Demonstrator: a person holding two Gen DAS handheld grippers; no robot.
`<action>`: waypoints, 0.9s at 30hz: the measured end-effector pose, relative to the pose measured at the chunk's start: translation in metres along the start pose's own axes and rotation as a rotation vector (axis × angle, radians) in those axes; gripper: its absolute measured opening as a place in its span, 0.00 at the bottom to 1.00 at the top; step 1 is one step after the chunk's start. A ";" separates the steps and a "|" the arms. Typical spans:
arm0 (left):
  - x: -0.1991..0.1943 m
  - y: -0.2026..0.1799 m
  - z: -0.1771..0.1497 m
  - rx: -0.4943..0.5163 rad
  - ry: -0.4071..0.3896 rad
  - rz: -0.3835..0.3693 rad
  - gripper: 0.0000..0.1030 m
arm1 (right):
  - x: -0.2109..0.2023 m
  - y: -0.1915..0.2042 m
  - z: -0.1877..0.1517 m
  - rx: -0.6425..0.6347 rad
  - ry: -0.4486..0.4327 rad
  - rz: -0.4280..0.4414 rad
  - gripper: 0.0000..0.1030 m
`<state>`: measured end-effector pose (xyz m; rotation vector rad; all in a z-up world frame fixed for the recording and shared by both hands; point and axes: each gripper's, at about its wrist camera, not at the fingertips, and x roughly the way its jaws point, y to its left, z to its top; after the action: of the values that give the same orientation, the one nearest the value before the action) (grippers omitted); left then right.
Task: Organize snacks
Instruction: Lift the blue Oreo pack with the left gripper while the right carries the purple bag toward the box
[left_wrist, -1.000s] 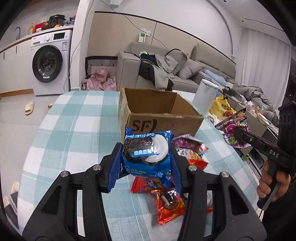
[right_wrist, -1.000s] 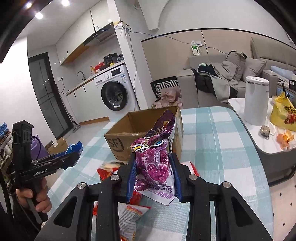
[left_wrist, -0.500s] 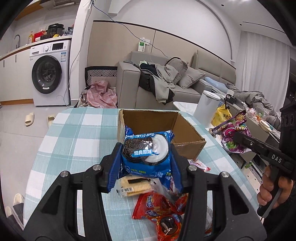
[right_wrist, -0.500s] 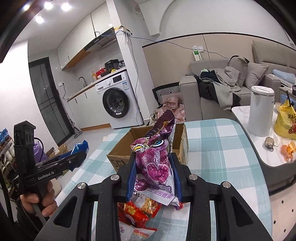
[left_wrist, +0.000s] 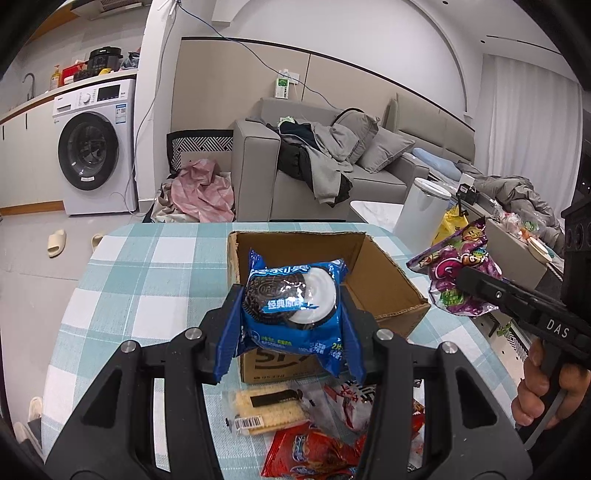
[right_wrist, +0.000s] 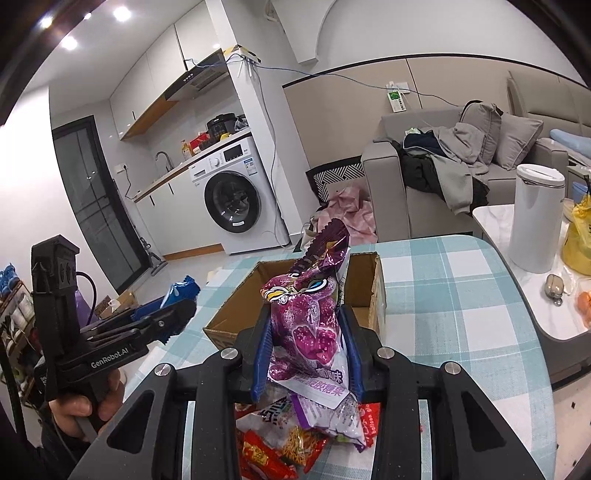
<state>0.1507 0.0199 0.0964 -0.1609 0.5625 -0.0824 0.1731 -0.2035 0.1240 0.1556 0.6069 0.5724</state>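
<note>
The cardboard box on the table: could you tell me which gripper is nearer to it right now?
Left. The left gripper holds the blue cookie pack over the cardboard box; the right gripper holds its purple bag beside it.

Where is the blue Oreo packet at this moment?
In the left wrist view the blue Oreo packet is clamped in the left gripper, held in front of the open cardboard box, above the loose snacks on the checked table.

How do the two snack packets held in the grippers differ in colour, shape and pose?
The blue cookie packet is squat and faces its camera flat, printed with a dark sandwich cookie. The purple candy bag is taller and crumpled, its top twisted sideways. The left gripper clamps the blue one, the right gripper the purple. Both hang near the open cardboard box.
</note>
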 end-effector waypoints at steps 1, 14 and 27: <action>0.005 0.000 0.001 0.002 0.004 0.000 0.44 | 0.003 -0.001 0.001 0.001 0.003 0.000 0.34; 0.060 -0.002 0.005 0.015 0.053 0.000 0.44 | 0.051 -0.013 0.004 0.060 0.056 0.003 0.34; 0.091 -0.004 0.006 0.028 0.085 -0.004 0.44 | 0.077 -0.021 0.004 0.082 0.087 -0.002 0.34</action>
<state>0.2305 0.0060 0.0542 -0.1316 0.6458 -0.1013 0.2368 -0.1786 0.0829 0.2080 0.7149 0.5545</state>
